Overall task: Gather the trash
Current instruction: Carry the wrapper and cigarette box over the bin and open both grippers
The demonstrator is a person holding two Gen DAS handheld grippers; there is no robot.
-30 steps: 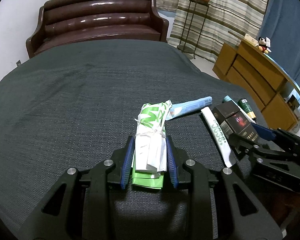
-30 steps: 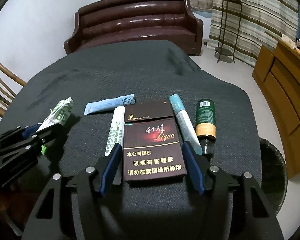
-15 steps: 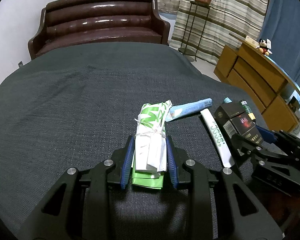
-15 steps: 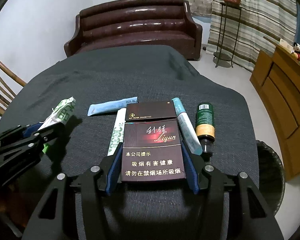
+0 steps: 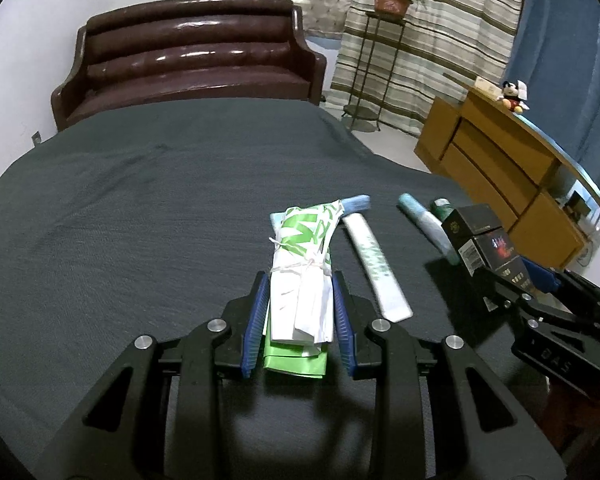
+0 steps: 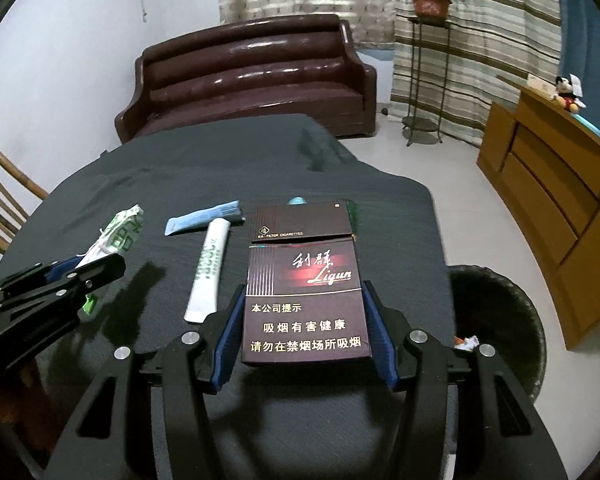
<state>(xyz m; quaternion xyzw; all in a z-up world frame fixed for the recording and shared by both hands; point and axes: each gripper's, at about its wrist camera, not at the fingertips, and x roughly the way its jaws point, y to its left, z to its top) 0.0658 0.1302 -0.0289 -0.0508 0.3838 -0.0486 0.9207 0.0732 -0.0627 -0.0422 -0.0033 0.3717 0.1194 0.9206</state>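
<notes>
Here we judge both loads light: left claw (image 5: 299, 307) pinches the soft, crushable paper bundle (image 5: 300, 280) low between its pads, while right claw (image 6: 305, 328) clamps the stiff cigarette box (image 6: 305, 300) across its flat sides.

The cloth (image 5: 140, 220) is dark grey. The bundle (image 5: 302, 280) is white and green, the pack (image 6: 304, 300) maroon with gold lettering, the sofa (image 6: 248, 80) glossy brown, the curtains (image 6: 480, 40) beige-striped.

My left tool (image 5: 300, 312) angled down, blue pads clamped on both sides of tied paper bundle (image 5: 300, 280). My right tool (image 6: 305, 336) angled down alongside, jaws just closed in, pads now pressing both edges of cigarette pack (image 6: 305, 300). Both tools side by side, apart.
</notes>
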